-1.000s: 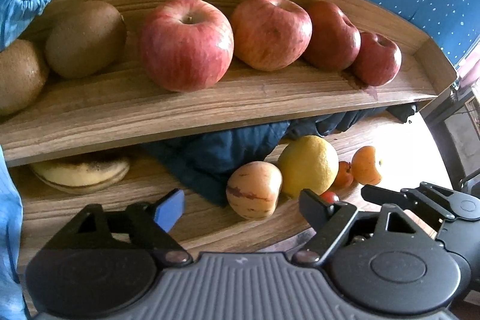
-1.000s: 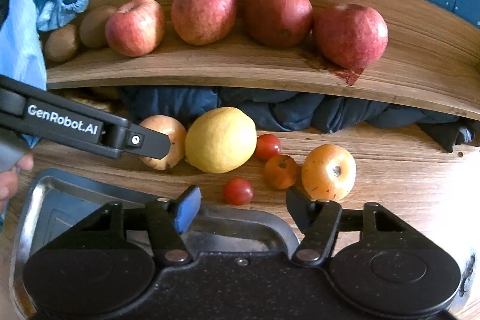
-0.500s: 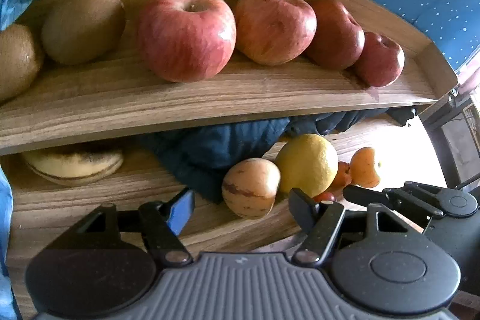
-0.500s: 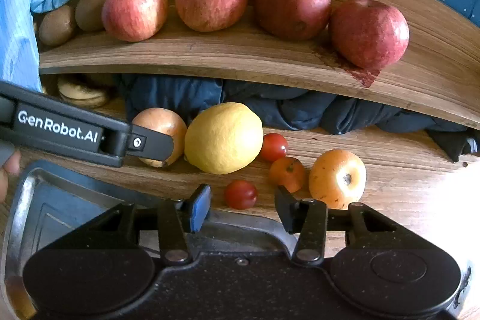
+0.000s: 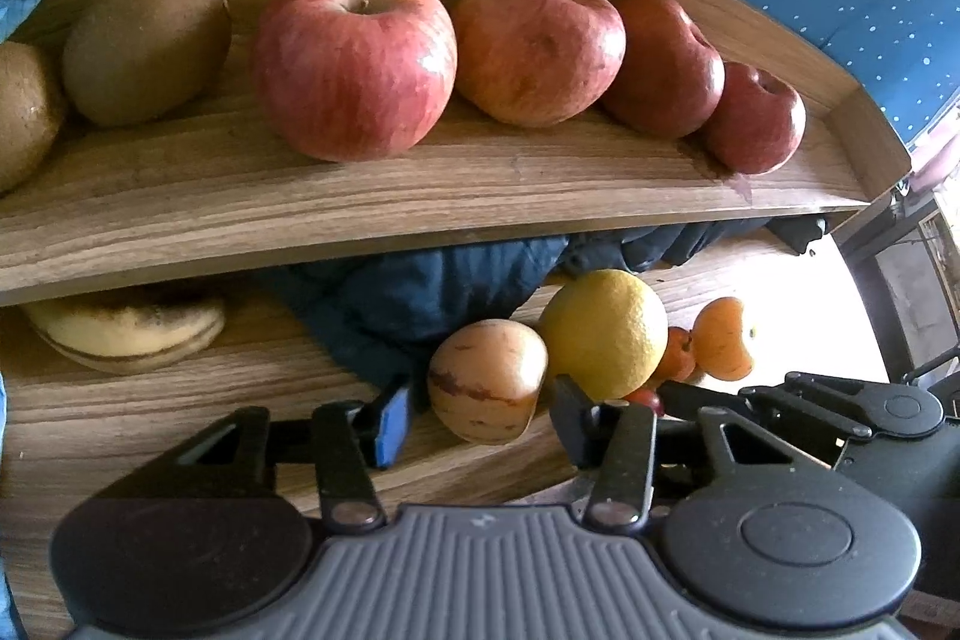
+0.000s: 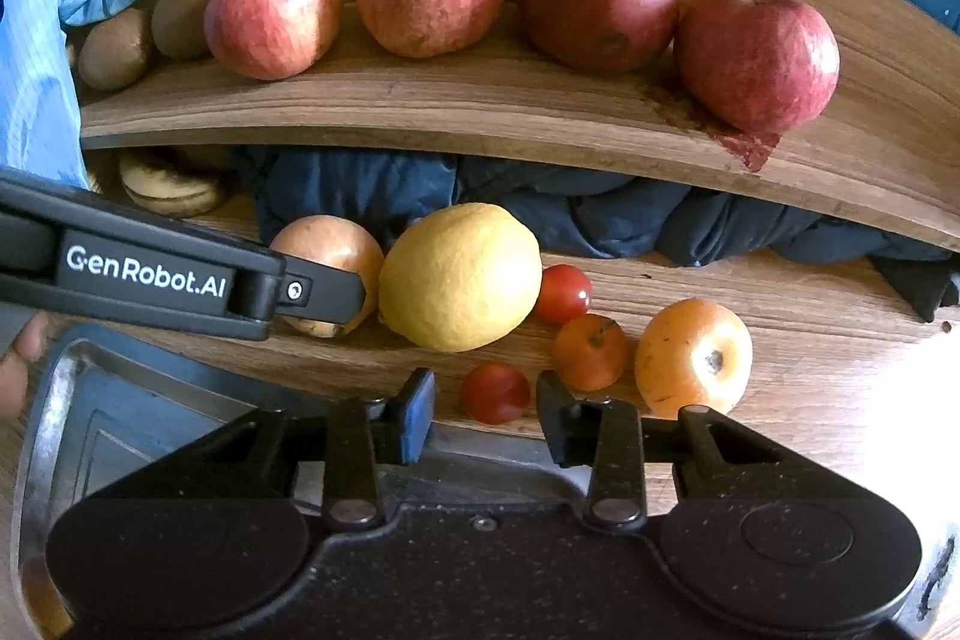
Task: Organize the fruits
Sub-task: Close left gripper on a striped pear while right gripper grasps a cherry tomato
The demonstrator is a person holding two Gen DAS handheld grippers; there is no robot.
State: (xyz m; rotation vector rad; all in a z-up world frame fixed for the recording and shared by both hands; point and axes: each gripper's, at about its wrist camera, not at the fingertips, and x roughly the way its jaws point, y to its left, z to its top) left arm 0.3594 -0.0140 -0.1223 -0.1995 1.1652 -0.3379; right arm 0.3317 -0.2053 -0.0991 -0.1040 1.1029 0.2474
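Left tongs [image 5: 480, 415]: released, jaws standing either side of the striped pale fruit [image 5: 487, 379], not yet touching it. This fruit sits on the counter [image 5: 150, 412], low centre of the left view, just beside the yellow citrus [image 5: 603, 334]. Step in hand, as I judge it: you are lining up a pick of the striped fruit. The next move calls for easing forward until the pads flank its widest part, then closing gently; the skin looks smooth and the shape rounded, so a grip off the middle could let it roll toward the citrus.

Right tongs [image 6: 485, 409]: released, empty, hovering low centre of the right view with a cherry tomato [image 6: 495, 393] in line between the jaws, no contact. A metal tray [image 6: 54, 400] lies beneath them at lower left.

Count, counter level:
- striped fruit, one
- yellow citrus, one
- red cherry tomatoes, two (second one [image 6: 563, 293] right of the citrus)
- small orange fruit [image 6: 590, 352], one
- larger orange fruit [image 6: 693, 357], one
- banana [image 6: 171, 187], at least one, bruised, under the shelf at left
- dark blue cloth [image 6: 600, 214], one, bunched under the shelf

Count, shelf [image 6: 480, 112], upper half of the frame:
- red apples, four in a row (leftmost [image 6: 273, 13])
- kiwis, two at far left (nearer one [image 6: 114, 49])
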